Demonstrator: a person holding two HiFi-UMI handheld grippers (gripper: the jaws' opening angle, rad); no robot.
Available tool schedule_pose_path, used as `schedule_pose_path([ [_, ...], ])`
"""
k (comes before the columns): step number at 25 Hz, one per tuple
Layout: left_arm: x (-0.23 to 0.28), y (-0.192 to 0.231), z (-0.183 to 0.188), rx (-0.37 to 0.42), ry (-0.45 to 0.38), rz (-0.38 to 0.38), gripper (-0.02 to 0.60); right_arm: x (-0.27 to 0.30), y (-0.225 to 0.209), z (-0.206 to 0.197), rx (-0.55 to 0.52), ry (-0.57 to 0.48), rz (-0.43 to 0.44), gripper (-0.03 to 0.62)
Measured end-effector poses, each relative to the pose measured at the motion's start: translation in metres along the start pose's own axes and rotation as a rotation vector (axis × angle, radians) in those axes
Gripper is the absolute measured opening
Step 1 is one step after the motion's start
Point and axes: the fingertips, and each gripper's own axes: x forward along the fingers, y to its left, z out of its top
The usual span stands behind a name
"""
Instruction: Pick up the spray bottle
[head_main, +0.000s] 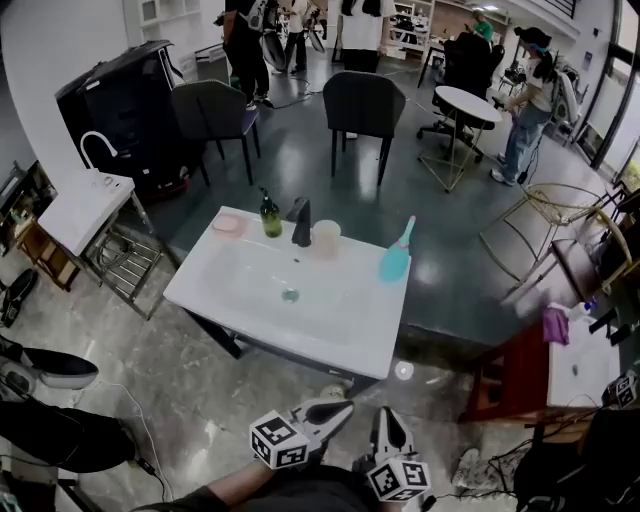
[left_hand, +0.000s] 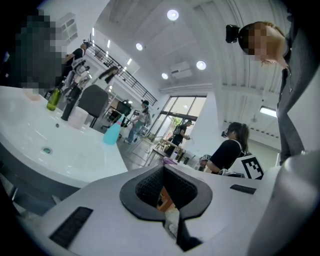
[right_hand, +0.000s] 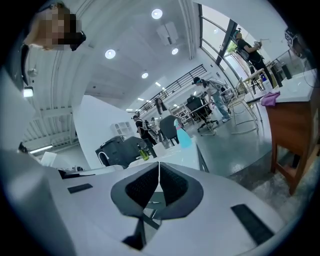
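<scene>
The teal spray bottle (head_main: 394, 259) stands upright near the far right corner of the white basin table (head_main: 330, 325). It also shows small in the left gripper view (left_hand: 112, 134) and in the right gripper view (right_hand: 184, 137). Both grippers are low at the near side of the table, well short of the bottle. My left gripper (head_main: 336, 410) has its jaws together with nothing between them (left_hand: 163, 167). Beside it, my right gripper (head_main: 389, 424) is also shut and empty (right_hand: 159, 164).
On the table's far edge stand a green bottle (head_main: 270, 215), a dark faucet (head_main: 301, 222), a pale cup (head_main: 326, 238) and a pink dish (head_main: 228, 223). Two dark chairs (head_main: 362, 105) and people stand beyond. A wooden table (head_main: 510, 375) is at the right.
</scene>
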Motion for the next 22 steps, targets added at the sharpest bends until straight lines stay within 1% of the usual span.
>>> schedule_pose_path([
  [2,0.013,0.006,0.013,0.013,-0.006,-0.019,0.005,0.015,-0.006,0.008,0.011,-0.004,-0.011,0.009],
  [5,0.028,0.019,0.031,0.028,-0.018,-0.034,0.005,0.042,-0.003,0.02,0.0,-0.004,0.008,0.009],
  [9,0.038,0.046,0.055,0.024,-0.041,0.0,0.005,0.079,0.005,0.035,-0.022,0.01,0.059,0.009],
  [12,0.043,0.065,0.07,0.011,-0.059,0.03,0.005,0.097,0.003,0.044,-0.029,0.015,0.065,0.009],
  [14,0.047,0.076,0.079,0.023,-0.069,0.046,0.005,0.108,-0.001,0.048,-0.038,0.016,0.062,0.009],
  [17,0.057,0.091,0.094,0.076,-0.073,0.06,0.005,0.125,-0.013,0.059,-0.048,0.007,0.038,0.009],
  [22,0.084,0.116,0.113,0.067,-0.076,0.049,0.005,0.154,-0.033,0.081,-0.051,-0.026,-0.001,0.009],
])
